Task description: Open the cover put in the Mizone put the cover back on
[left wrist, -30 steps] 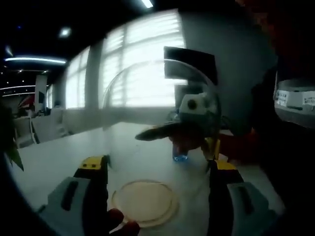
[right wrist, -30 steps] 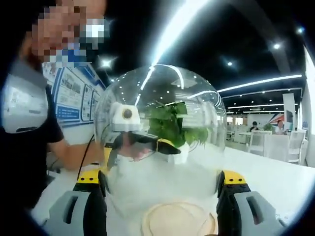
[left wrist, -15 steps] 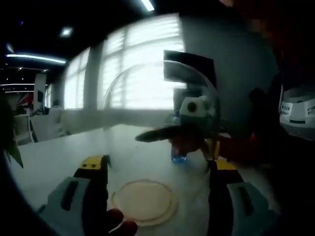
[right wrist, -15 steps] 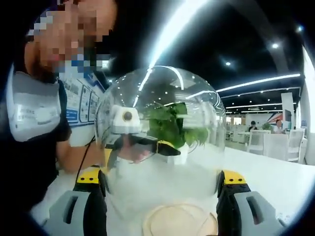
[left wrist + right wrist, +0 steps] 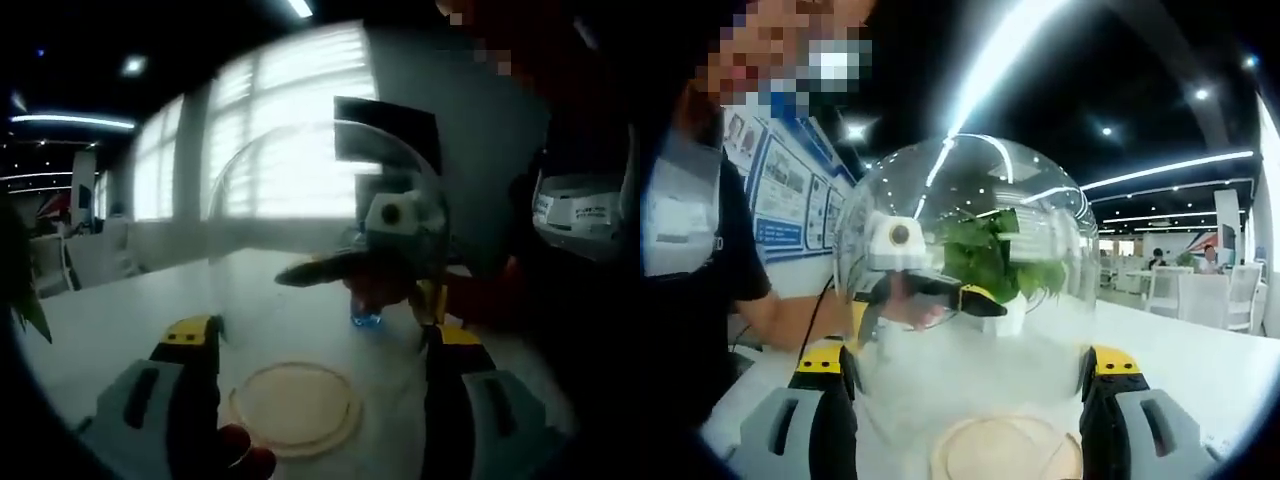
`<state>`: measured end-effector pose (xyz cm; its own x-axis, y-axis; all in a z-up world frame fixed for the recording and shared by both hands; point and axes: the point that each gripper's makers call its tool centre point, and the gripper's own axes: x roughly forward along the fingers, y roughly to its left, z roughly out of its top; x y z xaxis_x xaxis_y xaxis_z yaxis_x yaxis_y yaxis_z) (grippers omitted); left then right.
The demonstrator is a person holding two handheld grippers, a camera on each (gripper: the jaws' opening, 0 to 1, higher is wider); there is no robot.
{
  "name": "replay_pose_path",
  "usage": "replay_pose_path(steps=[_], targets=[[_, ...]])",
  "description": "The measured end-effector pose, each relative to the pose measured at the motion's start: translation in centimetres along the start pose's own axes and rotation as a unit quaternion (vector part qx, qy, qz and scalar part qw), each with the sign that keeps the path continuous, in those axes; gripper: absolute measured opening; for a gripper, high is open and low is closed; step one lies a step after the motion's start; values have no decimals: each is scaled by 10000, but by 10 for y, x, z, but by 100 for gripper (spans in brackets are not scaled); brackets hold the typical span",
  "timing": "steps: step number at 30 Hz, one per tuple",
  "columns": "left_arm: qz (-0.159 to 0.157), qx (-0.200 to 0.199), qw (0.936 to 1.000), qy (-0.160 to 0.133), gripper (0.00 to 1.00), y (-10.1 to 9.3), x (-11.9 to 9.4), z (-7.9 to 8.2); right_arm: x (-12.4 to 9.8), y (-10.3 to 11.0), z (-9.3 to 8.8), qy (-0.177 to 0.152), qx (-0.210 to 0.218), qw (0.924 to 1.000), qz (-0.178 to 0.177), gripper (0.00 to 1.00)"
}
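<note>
Both grippers are clamping the clear dome cover from opposite sides, above the round wooden base.

Nearest in the left gripper view, the left gripper (image 5: pixel 320 345) is spreading its yellow-tipped jaws wide against the glass cover (image 5: pixel 325 230), one jaw pressing each side of its rim; in the right gripper view the right gripper (image 5: pixel 968 370) is doing the same with the cover (image 5: pixel 965 250). Just below, the round wooden base (image 5: pixel 293 408) is lying flat on the white table (image 5: pixel 120 320), between the jaws, showing again at the bottom edge of the right gripper view (image 5: pixel 1005 448). Through the glass, the opposite gripper is facing back, and a small blue Mizone bottle (image 5: pixel 367 318) is standing on the table beyond. Farther off, a green plant (image 5: pixel 1000 255) is sitting behind the dome.
</note>
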<state>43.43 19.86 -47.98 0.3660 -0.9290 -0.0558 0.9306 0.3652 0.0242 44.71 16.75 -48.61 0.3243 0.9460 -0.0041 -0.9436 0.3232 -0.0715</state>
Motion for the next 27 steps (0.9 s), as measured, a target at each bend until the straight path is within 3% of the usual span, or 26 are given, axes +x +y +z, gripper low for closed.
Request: replay_pose_path(steps=[10, 17, 22, 27], targets=[[12, 64, 9999, 146, 71, 0, -1, 0, 3, 2, 1, 42, 10, 10000, 32, 87], [-116, 117, 9987, 475, 72, 0, -2, -1, 7, 4, 0, 296, -43, 9995, -114, 87], [-97, 187, 9993, 301, 72, -5, -7, -2, 6, 10, -1, 338, -147, 9992, -125, 87], [-60, 289, 9988, 379, 72, -7, -7, -2, 6, 12, -1, 479, -265, 9984, -121, 87]])
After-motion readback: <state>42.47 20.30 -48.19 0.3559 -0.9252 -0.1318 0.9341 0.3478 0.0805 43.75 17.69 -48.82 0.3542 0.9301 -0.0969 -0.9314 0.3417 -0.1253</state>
